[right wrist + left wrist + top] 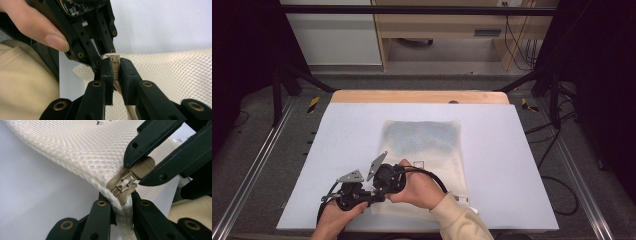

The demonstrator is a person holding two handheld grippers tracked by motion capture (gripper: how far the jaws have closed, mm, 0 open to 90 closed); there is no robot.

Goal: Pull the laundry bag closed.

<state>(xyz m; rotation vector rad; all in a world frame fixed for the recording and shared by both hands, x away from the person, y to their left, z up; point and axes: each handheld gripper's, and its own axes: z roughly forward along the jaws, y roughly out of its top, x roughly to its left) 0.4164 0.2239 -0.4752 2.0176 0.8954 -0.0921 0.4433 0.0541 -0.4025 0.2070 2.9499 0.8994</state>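
Mesh bag [427,150] on white table [512,150], a small unreadable printed mark on it. At its near corner, left gripper [121,206] pinches the edge; right gripper [114,71] pinches the zipper pull [141,168]. Grey floor around.

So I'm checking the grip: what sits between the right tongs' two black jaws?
In the right gripper view, the right tongs pinch the beige zipper pull of the mesh bag. The left tongs clamp the bag's corner.

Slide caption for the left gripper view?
Both hand-held grippers clamp a mesh bag corner: one on its edge, the other on the zipper pull.
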